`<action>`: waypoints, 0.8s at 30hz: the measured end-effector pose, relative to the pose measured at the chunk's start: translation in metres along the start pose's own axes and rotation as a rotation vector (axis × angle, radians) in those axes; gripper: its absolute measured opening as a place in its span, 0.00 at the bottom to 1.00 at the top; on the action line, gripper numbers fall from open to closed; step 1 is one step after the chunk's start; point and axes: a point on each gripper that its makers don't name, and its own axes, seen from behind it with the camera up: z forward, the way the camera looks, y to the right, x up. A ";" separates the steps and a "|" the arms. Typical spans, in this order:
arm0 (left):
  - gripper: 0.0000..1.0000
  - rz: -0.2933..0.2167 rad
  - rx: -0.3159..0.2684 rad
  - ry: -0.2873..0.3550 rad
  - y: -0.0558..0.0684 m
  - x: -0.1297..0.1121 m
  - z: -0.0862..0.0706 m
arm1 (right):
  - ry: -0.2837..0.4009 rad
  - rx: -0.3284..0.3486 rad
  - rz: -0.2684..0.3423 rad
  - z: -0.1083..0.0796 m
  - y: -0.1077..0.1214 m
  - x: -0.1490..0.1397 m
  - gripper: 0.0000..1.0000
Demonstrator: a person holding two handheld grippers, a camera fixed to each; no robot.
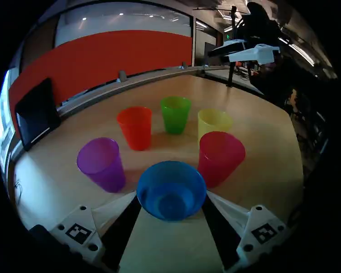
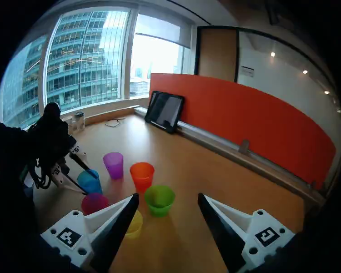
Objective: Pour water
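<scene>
Blue cup (image 1: pixel 171 193) upright; long axis vertical

No writing can be read. The square tags (image 1: pixel 78 232) on the left gripper's (image 1: pixel 171 196) fingers, behind its tips, bear only black-and-white patterns, no letters.

The blue cup (image 1: pixel 172 190) at lower centre looks like translucent, glossy plastic, as do the purple cup (image 1: pixel 101 164) and red cup (image 1: pixel 219 157) flanking it. The table (image 1: pixel 261 132) is smooth, pale wood with a soft sheen; the fingers (image 1: pixel 107 212) of the left gripper (image 1: pixel 171 196) look like matt white plastic.
</scene>
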 end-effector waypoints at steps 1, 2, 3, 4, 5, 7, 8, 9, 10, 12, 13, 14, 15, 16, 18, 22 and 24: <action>0.86 -0.002 0.003 0.002 -0.001 0.001 -0.001 | -0.001 0.001 0.000 0.001 0.000 0.000 1.00; 0.86 -0.003 0.006 0.003 -0.002 0.001 -0.002 | -0.002 0.002 0.000 0.001 -0.001 -0.001 1.00; 0.86 -0.005 0.009 0.006 -0.004 0.002 -0.004 | -0.003 0.004 0.000 0.002 -0.001 -0.001 1.00; 0.85 -0.006 0.012 0.009 -0.005 0.003 -0.006 | -0.004 0.006 0.001 0.003 -0.002 -0.001 1.00; 0.86 -0.007 0.014 0.013 -0.005 0.005 -0.008 | -0.005 0.008 0.001 0.004 -0.002 -0.002 1.00; 0.86 -0.007 0.020 0.023 -0.007 0.008 -0.012 | -0.007 0.014 0.001 0.006 -0.004 -0.003 1.00; 0.86 -0.007 0.023 0.027 -0.008 0.010 -0.014 | -0.009 0.017 0.001 0.007 -0.005 -0.004 1.00; 0.86 -0.007 0.026 0.033 -0.009 0.012 -0.016 | -0.010 0.020 0.001 0.009 -0.006 -0.005 1.00; 0.86 -0.006 0.030 0.038 -0.010 0.014 -0.018 | -0.012 0.023 0.001 0.011 -0.006 -0.005 1.00; 0.86 -0.004 0.037 0.048 -0.011 0.018 -0.023 | -0.016 0.029 0.000 0.014 -0.008 -0.007 1.00; 0.86 -0.004 0.041 0.053 -0.012 0.020 -0.024 | -0.018 0.033 -0.001 0.016 -0.009 -0.008 1.00; 0.86 -0.003 0.045 0.058 -0.013 0.021 -0.026 | -0.020 0.036 -0.001 0.018 -0.010 -0.009 1.00; 0.86 -0.002 0.049 0.063 -0.015 0.023 -0.029 | -0.022 0.039 -0.001 0.020 -0.011 -0.010 1.00; 0.86 -0.002 0.054 0.068 -0.016 0.025 -0.031 | -0.024 0.043 0.000 0.022 -0.012 -0.011 1.00; 0.86 -0.001 0.062 0.077 -0.018 0.028 -0.035 | -0.029 0.049 0.002 0.027 -0.014 -0.013 1.00; 0.86 -0.002 0.079 0.096 -0.023 0.034 -0.043 | -0.041 0.058 0.009 0.036 -0.016 -0.017 1.00; 0.86 -0.003 0.087 0.106 -0.025 0.038 -0.047 | -0.046 0.062 0.014 0.040 -0.016 -0.020 1.00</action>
